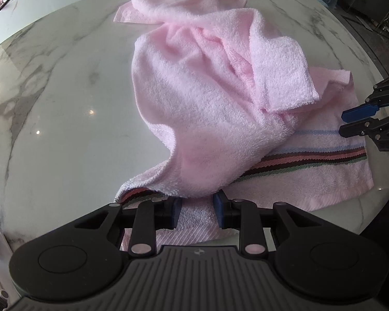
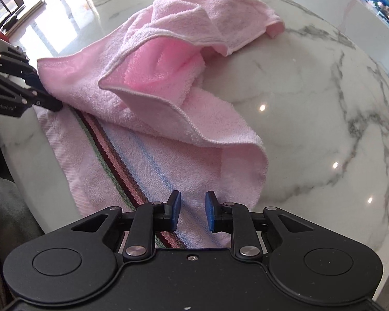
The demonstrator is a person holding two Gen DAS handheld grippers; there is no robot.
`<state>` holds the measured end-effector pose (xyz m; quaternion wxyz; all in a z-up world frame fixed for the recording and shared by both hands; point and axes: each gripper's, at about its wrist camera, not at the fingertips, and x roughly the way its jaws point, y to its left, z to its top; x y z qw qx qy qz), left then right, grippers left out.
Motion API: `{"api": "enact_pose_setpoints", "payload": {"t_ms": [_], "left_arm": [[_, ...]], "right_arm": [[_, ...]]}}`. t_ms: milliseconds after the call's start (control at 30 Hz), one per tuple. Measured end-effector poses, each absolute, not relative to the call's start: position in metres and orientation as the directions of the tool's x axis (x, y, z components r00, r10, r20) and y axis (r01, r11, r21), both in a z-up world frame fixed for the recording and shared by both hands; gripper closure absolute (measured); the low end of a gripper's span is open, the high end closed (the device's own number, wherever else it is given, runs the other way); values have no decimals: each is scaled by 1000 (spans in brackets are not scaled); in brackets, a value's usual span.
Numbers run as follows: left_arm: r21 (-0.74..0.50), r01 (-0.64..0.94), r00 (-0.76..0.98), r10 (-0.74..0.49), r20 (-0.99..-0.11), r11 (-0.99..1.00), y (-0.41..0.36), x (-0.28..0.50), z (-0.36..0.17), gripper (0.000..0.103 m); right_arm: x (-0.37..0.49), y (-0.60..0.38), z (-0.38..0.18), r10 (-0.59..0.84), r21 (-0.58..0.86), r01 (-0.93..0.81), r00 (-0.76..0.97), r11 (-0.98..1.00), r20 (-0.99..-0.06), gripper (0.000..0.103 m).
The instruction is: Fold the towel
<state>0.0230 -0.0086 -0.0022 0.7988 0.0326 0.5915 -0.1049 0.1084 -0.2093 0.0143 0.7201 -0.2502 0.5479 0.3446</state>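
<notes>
Pink towel (image 1: 199, 98) crumpled on marble table (image 1: 64, 98), long axis running away, striped end nearest, left gripper (image 1: 197, 212) and right gripper (image 2: 193, 211) fingers apart

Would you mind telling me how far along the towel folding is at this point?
Early stage. Done: nothing folded; the pink towel lies crumpled on the marble table, only its striped end flat. In hand: the left gripper and right gripper sit over that end with jaws apart, towel showing between the pads, no visible pinch. Left: grip the corners, spread the towel flat, then fold.
</notes>
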Motion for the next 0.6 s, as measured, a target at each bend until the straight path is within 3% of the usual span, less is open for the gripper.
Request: {"api": "enact_pose_setpoints", "payload": {"t_ms": [600], "left_arm": [[71,170,322,13,-946,983,24,75,-2,74]], "right_arm": [[37,-159,10,236,25,-856,114,516,-965,82]]}}
